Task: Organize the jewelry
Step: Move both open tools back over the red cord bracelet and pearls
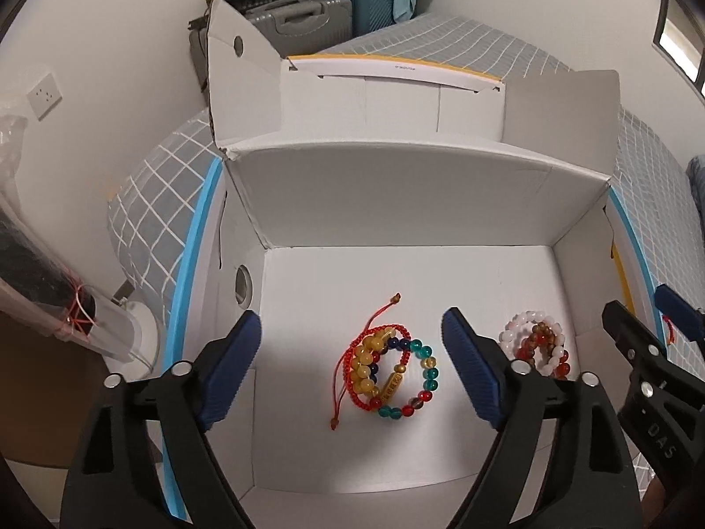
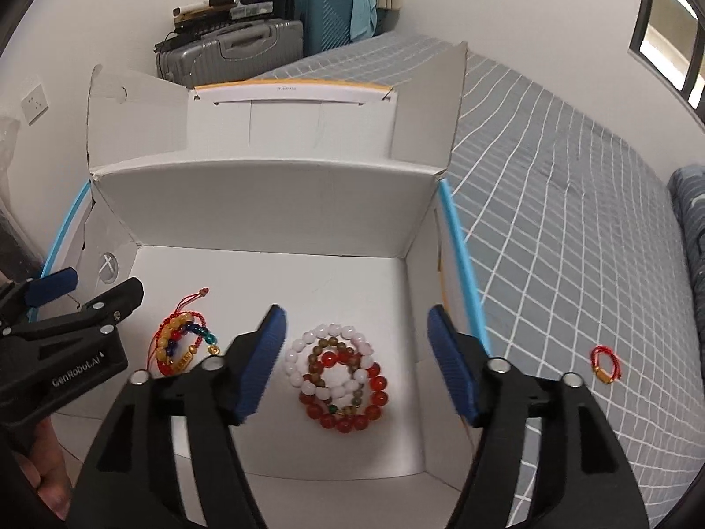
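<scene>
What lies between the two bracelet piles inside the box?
Only bare white box floor. In the right wrist view, a hand-held gripper finger partly hides the gap between the colourful pile and the white-and-red pile.

hidden: bracelet pile (image 1: 539,346) partly behind fingers (image 1: 473,379) | cut off: person's hand (image 2: 48,480)

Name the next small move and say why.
Probably swing the right gripper out over the bed toward the small red cord piece. It is the only jewelry outside the white box; both bracelet piles lie inside, and both jaws stand open, empty.
</scene>
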Demonstrator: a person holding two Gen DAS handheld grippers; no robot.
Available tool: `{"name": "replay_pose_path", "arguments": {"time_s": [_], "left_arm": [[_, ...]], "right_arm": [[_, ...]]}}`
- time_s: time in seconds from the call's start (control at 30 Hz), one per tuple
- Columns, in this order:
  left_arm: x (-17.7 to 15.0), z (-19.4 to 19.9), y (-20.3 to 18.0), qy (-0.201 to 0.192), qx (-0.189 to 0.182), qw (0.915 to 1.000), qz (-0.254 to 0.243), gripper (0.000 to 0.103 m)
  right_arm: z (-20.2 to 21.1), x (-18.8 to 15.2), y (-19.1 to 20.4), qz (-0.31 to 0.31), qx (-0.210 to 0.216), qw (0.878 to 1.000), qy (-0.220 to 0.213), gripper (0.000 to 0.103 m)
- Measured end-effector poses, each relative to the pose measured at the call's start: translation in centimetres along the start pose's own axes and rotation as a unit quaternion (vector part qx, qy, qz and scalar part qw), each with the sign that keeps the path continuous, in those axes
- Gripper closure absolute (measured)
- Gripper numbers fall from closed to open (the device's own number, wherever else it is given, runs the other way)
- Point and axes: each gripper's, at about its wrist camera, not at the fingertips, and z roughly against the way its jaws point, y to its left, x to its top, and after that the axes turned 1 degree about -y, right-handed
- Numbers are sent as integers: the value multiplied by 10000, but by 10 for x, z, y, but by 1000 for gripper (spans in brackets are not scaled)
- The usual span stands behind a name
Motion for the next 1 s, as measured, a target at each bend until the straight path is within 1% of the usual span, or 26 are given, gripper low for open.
{"name": "replay_pose_path", "arguments": {"time_s": [0.07,0.13,0.17,0.2,0.3,0.4,0.47,0.57,0.6,0.67,0.77,0.83,0.9,1.0], "left_arm": [[0,3,-2,-74,-37,10000,-8,13],[0,8,-8,-142,-114,9998,-37,12],[-1,10,-10,-171,-157,9997,-41,11],[-2,14,-14,-237,-206,9995,-53,8],[-4,25,-27,-405,-254,9988,-112,7],[-6,34,-43,-551,-320,9977,-227,7],[-7,41,-57,-668,-379,9965,-331,6],[-12,52,-80,-965,-525,9926,-521,6],[-13,55,-90,-1041,-522,9914,-598,6],[-14,60,-106,-1162,-627,9888,-694,6],[-16,66,-135,-1227,-761,9862,-816,6],[-17,71,-156,-1276,-813,9842,-925,6],[-18,75,-183,-1326,-956,9809,-1057,6],[-21,76,-223,-1240,-1173,9771,-1269,6]], "right_arm": [[6,-2,-6,-23,-49,9999,-111,25],[13,-4,-13,-47,-101,9997,-202,20],[16,-4,-16,-53,-115,9996,-243,15],[20,-6,-21,-73,-159,9994,-311,13],[32,-11,-33,-40,-282,9985,-473,7],[41,-20,-52,-106,-455,9971,-602,7],[46,-25,-67,-213,-486,9966,-633,7],[53,-36,-94,-374,-594,9953,-665,7],[55,-39,-99,-403,-621,9950,-672,7],[62,-48,-121,-541,-714,9935,-699,7],[72,-63,-148,-703,-800,9918,-703,7],[82,-78,-172,-814,-972,9894,-709,7],[91,-90,-192,-904,-1126,9870,-703,7],[104,-110,-222,-1042,-1313,9836,-674,7]]}}
